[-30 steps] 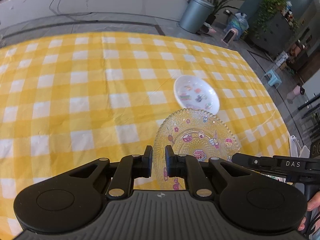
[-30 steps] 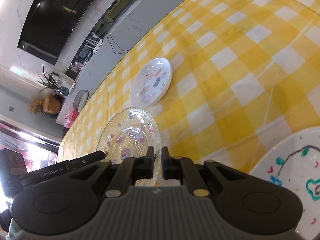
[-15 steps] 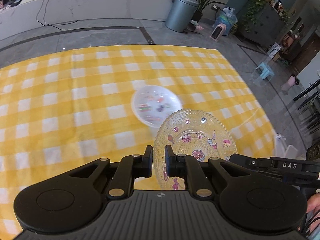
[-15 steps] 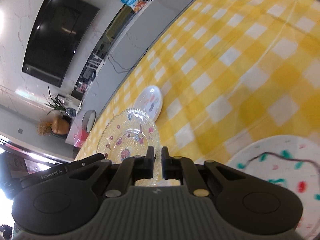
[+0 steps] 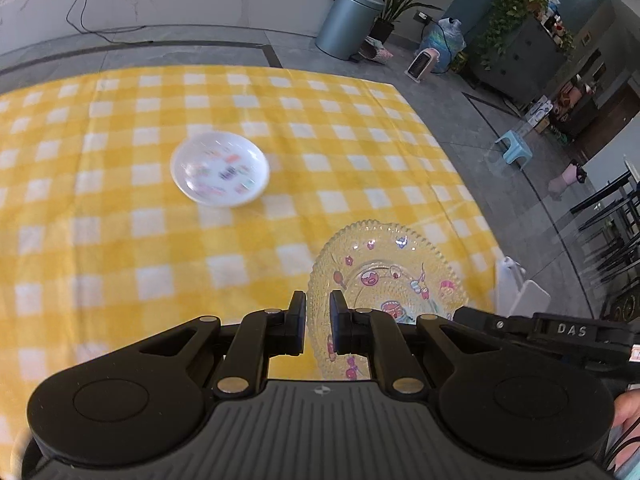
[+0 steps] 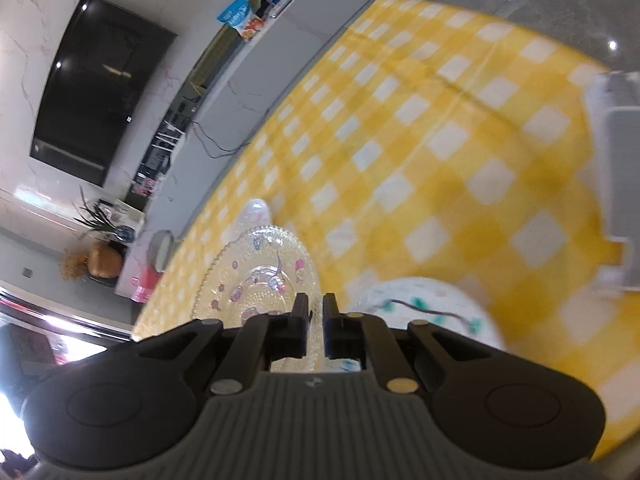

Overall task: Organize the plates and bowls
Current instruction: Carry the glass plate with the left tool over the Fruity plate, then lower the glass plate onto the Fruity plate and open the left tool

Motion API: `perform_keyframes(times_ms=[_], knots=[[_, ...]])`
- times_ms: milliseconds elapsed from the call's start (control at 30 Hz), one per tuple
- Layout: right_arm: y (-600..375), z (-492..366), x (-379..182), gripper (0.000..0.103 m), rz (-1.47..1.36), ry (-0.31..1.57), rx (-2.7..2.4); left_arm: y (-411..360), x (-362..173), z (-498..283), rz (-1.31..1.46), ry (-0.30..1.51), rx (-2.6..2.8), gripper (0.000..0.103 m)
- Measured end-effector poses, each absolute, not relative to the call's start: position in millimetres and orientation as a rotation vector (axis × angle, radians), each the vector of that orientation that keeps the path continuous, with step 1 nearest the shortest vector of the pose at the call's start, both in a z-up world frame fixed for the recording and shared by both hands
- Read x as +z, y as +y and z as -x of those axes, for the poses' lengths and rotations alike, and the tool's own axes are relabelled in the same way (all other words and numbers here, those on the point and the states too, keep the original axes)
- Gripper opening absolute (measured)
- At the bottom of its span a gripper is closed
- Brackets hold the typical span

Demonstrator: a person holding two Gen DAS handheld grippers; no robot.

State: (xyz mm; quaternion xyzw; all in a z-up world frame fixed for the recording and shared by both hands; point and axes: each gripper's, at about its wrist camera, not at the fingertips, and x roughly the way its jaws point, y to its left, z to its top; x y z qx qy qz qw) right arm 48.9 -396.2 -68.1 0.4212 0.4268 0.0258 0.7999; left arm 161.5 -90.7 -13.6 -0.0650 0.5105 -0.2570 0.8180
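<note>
A clear beaded glass plate [image 5: 390,276] with cartoon stickers is held in the air between both grippers. My left gripper [image 5: 318,320] is shut on its near left rim. My right gripper [image 6: 315,320] is shut on the opposite rim of the glass plate [image 6: 256,276]. A small white bowl [image 5: 219,168] with printed pictures sits on the yellow checked tablecloth [image 5: 120,220], far left of the glass plate. A white plate [image 6: 432,312] with coloured drawings lies on the cloth just right of my right gripper.
A white rack [image 6: 616,184] stands at the right edge of the table in the right wrist view; its corner shows in the left wrist view [image 5: 520,292]. The table's far edge drops to a grey floor [image 5: 200,50] with a bin [image 5: 348,26].
Both grippers have lifted the glass plate and swung right. The white bowl has slid left and farther away in view, and the white rack has come into the right wrist view.
</note>
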Motion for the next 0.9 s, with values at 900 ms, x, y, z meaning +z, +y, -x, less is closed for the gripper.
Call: perform_keyframes(times_ms=[900], knots=[[-419, -24, -78, 0.008, -0.736, 1.173, -0.077, -121, -64, -106, 0.209, 1.159, -0.519, 0.013]])
